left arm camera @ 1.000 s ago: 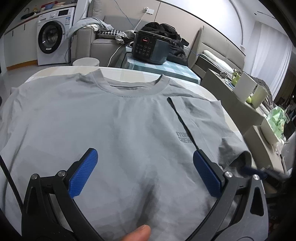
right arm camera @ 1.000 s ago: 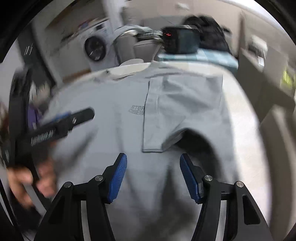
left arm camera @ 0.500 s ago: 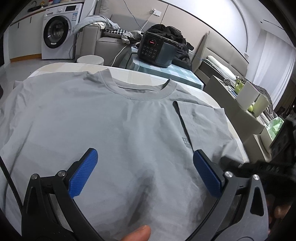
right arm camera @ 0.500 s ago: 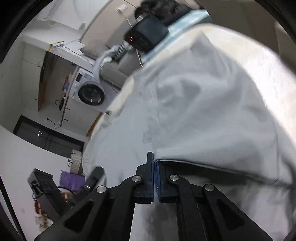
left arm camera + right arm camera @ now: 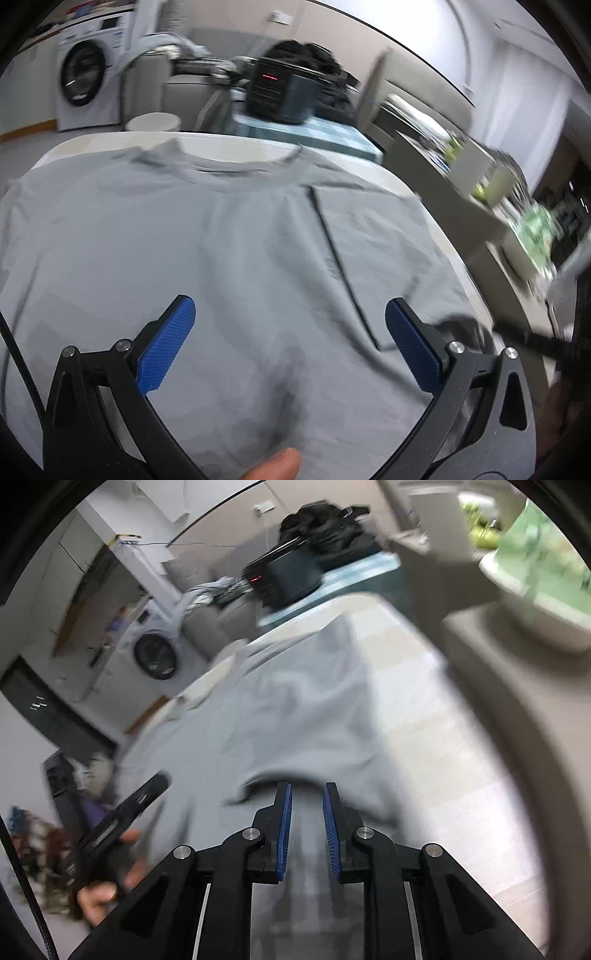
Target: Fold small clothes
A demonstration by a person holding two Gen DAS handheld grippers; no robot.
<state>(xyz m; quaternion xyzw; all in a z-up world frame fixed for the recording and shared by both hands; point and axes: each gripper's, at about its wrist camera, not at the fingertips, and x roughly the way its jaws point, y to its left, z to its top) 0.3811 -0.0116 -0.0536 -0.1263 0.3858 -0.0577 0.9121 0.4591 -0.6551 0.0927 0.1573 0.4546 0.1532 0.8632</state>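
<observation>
Right gripper (image 5: 306, 823), pinched shut half second back, had parted narrowly, gripping nothing. Left gripper (image 5: 290, 343) hung wide open over shirt (image 5: 221, 258), flat on table (image 5: 461, 746). Right sleeve folded in; judged left sleeve next, needing hem pinch.

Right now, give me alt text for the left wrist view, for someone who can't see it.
A grey T-shirt lies spread on a white table, one sleeve folded in over its chest. The left gripper hangs open above its lower half. Behind, blurred: a washing machine and a dark cooker.

shirt (image 5: 229, 251): plain grey | fingers (image 5: 166, 347): blue, textured | table (image 5: 436, 738): pale | cooker (image 5: 280, 92): black | washer (image 5: 88, 92): white
</observation>
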